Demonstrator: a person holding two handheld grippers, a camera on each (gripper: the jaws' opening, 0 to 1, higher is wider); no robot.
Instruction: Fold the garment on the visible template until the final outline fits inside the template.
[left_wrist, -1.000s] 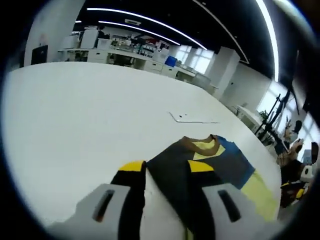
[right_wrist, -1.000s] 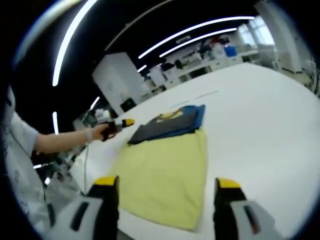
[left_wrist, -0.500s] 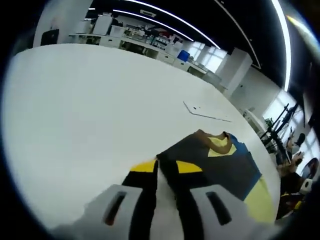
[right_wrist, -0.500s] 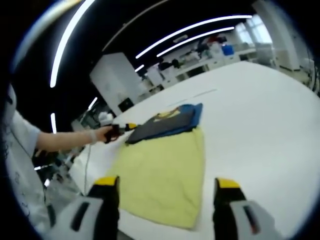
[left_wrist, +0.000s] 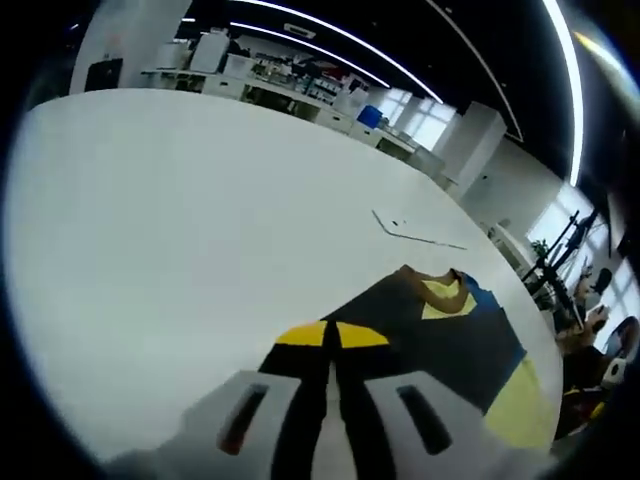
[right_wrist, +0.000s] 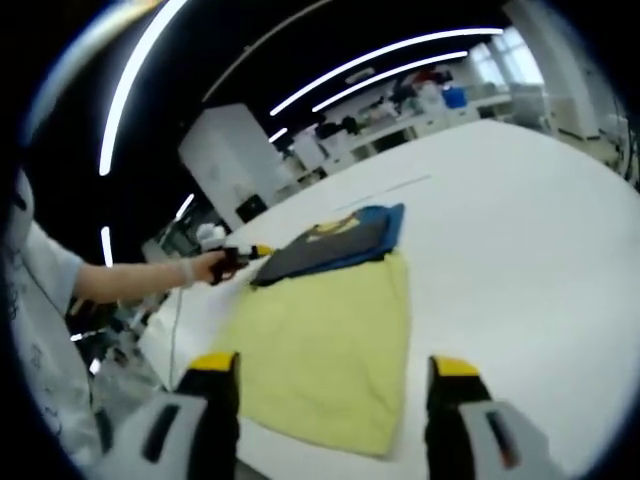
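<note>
The yellow, dark grey and blue shirt (right_wrist: 330, 320) lies flat on the big white counter (right_wrist: 520, 230). The left gripper (left_wrist: 331, 336) has its yellow-tipped jaws pinched together on the dark edge of the shirt. The right gripper (right_wrist: 327, 368) has its jaws wide apart, above the yellow part, holding nothing.
</note>
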